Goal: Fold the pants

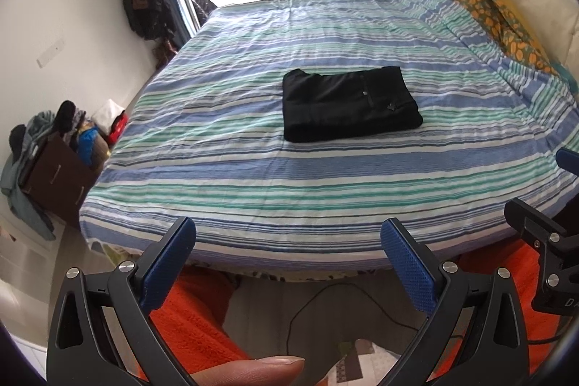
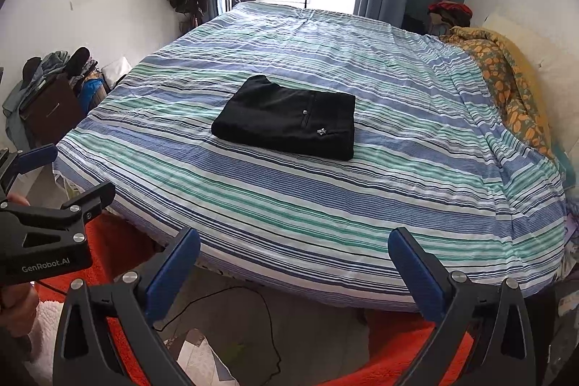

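Thumb tip (image 1: 267,366) at 6 o'clock under the lens, then the left gripper (image 1: 287,243) and right gripper (image 2: 294,250), both with blue pads spread wide and nothing between them, hanging off the near edge of the striped bedsheet (image 1: 253,176). Black pants (image 1: 349,104), already a flat folded rectangle mid-bed, lie well apart from both: at 1 o'clock from the left gripper, near 12 o'clock from the right. Long axis runs 9 to 3 o'clock, zip pocket (image 2: 307,116) up; by my judgement neither gripper is clearly nearer.
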`<state>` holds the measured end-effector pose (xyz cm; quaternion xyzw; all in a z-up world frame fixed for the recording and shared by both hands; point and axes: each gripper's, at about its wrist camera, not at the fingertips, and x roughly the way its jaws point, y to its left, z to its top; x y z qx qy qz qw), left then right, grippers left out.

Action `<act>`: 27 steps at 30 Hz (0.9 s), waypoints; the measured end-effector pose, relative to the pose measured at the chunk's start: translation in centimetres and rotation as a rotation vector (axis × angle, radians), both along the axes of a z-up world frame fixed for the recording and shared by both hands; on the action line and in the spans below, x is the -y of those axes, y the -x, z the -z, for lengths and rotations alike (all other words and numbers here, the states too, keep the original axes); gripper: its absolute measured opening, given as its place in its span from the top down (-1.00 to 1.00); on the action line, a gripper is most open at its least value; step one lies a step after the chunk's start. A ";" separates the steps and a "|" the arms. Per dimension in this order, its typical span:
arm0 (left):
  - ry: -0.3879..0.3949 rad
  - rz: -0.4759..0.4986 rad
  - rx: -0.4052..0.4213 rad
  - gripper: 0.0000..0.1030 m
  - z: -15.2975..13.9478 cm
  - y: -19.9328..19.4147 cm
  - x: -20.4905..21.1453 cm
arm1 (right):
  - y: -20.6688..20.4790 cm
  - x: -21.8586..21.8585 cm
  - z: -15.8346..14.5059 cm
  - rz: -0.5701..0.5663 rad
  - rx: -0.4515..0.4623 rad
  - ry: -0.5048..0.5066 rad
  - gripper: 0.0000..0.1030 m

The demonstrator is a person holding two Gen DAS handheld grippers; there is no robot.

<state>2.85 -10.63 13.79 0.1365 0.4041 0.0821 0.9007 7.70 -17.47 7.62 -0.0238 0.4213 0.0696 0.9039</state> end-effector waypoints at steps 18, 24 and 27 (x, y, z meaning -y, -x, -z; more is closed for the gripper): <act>-0.032 -0.002 0.023 -0.98 -0.1 0.3 0.4 | 0.6 -0.4 -0.8 -0.009 0.023 -0.001 -0.99; -0.033 -0.003 0.026 -0.98 -0.1 0.3 0.5 | 0.7 -0.5 -1.0 -0.008 0.024 -0.009 -0.99; -0.033 -0.003 0.027 -0.98 -0.2 0.3 0.5 | 0.8 -0.6 -1.1 -0.008 0.024 -0.015 -0.99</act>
